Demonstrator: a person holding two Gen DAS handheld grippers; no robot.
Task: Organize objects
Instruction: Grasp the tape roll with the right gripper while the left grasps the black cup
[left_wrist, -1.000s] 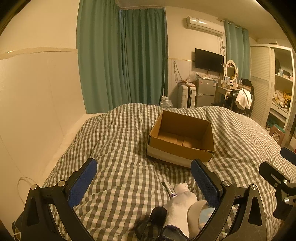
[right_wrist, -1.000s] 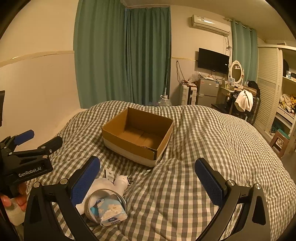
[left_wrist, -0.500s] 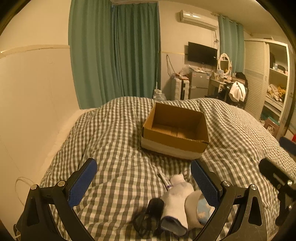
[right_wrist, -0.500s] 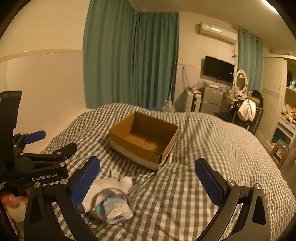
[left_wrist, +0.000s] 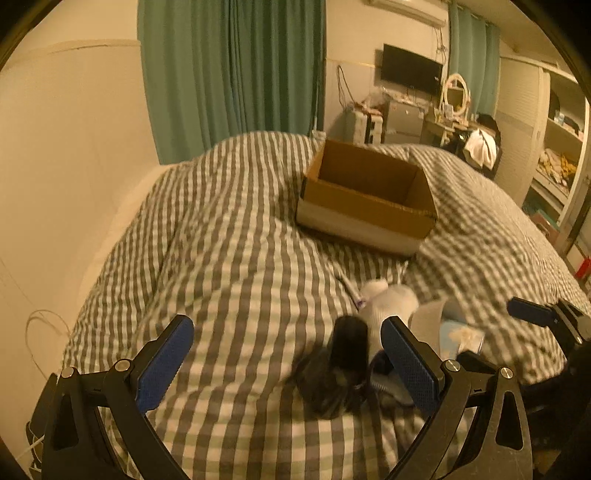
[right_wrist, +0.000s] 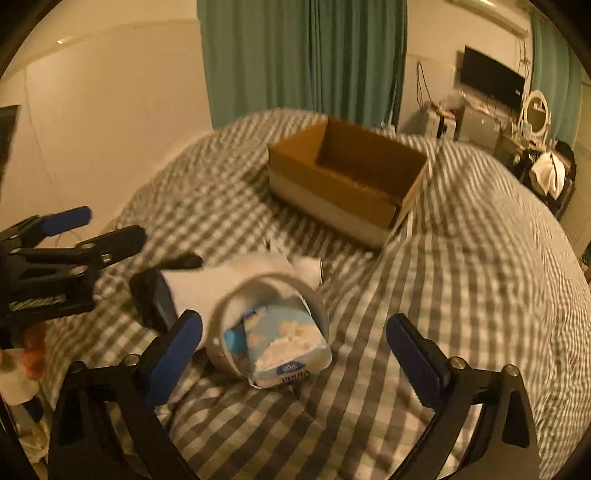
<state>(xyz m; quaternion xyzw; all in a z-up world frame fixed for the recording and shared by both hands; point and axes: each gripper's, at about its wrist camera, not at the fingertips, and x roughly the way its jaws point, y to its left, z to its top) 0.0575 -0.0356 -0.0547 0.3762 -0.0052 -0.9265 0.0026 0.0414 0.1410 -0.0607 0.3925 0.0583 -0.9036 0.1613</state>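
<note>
Both the left hand-held gripper (left_wrist: 284, 356) and the right hand-held gripper (right_wrist: 295, 343) are spread wide, grasping nothing. A white sock (right_wrist: 236, 277) and a tissue pack (right_wrist: 288, 343) lie on the bed (right_wrist: 461, 280), near the cardboard box (right_wrist: 347, 177).

The cardboard box (right_wrist: 347, 181) stood open-topped at mid-bed. Bare checked duvet (right_wrist: 461, 277) lay toward the right edge; a sock (right_wrist: 240, 277) and tissue pack (right_wrist: 288, 343) cluttered the near edge.

Dim warm yellow light, heavy motion blur esp. foreground, fisheye bending + dark vignette at edges.
</note>
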